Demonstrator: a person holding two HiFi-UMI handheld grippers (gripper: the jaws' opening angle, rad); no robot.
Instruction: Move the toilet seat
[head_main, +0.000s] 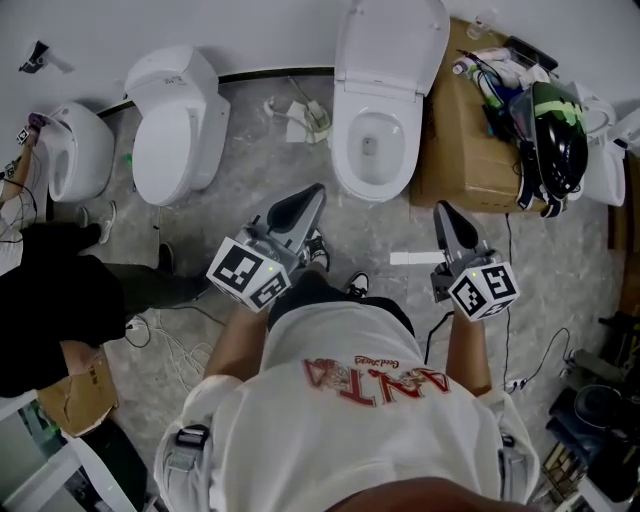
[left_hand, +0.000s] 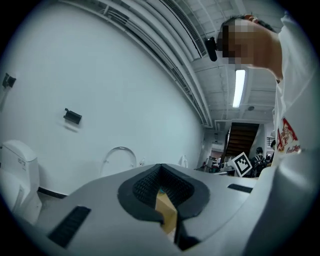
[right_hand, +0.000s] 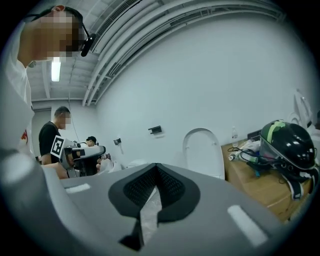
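Observation:
A white toilet (head_main: 372, 150) stands against the back wall with its lid (head_main: 392, 45) raised and the bowl showing. The same lid appears as an upright arch in the left gripper view (left_hand: 119, 159) and in the right gripper view (right_hand: 202, 149). My left gripper (head_main: 312, 194) is held low in front of the bowl, pointing up and right at it, jaws shut and empty. My right gripper (head_main: 444, 210) hovers to the right of the bowl, also shut with nothing in it. Both are a short way from the toilet and touch nothing.
A second toilet (head_main: 177, 125) with its lid down stands left of it, and a third (head_main: 75, 150) at the far left. A cardboard box (head_main: 462, 150) on the right carries a dark helmet (head_main: 553, 150) and cables. Another person (head_main: 50, 310) crouches at left. Wires lie on the floor.

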